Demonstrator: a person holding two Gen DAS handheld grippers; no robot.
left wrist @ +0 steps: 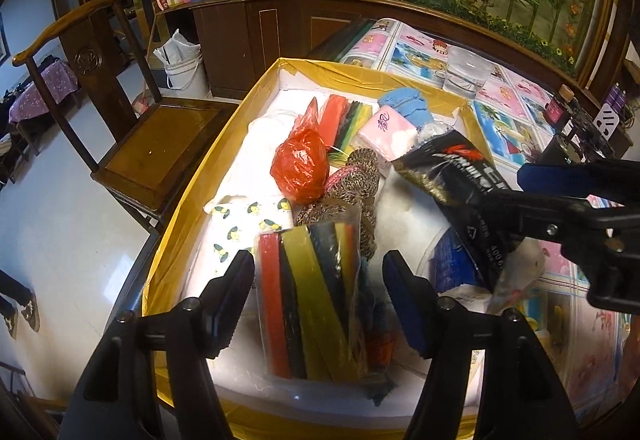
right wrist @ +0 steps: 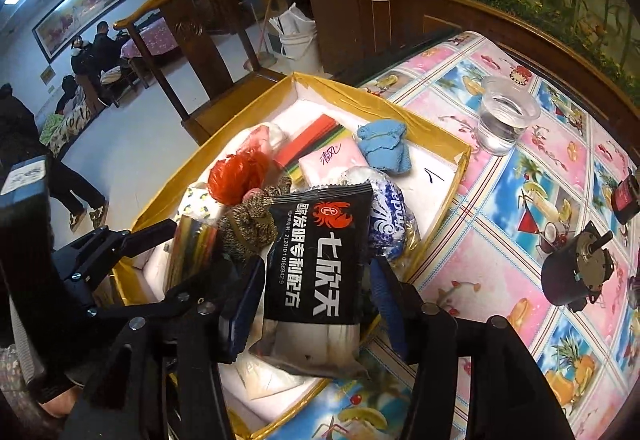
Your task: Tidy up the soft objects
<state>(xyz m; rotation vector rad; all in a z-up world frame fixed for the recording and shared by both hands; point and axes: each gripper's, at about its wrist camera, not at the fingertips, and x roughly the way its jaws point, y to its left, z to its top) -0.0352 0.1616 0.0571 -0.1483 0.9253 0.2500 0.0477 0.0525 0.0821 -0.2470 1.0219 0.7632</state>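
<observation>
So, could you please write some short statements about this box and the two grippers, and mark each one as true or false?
1. The black packet lies between the right gripper's open fingers. True.
2. The clear cup stands inside the yellow-edged box. False: it stands outside the box, on the patterned tablecloth.
3. The left gripper is clamped shut on the red plastic bag. False: its fingers are open around a clear pack of coloured strips; the bag lies further back.
4. A blue knitted item lies in the box beside a pink tissue pack. True.
</observation>
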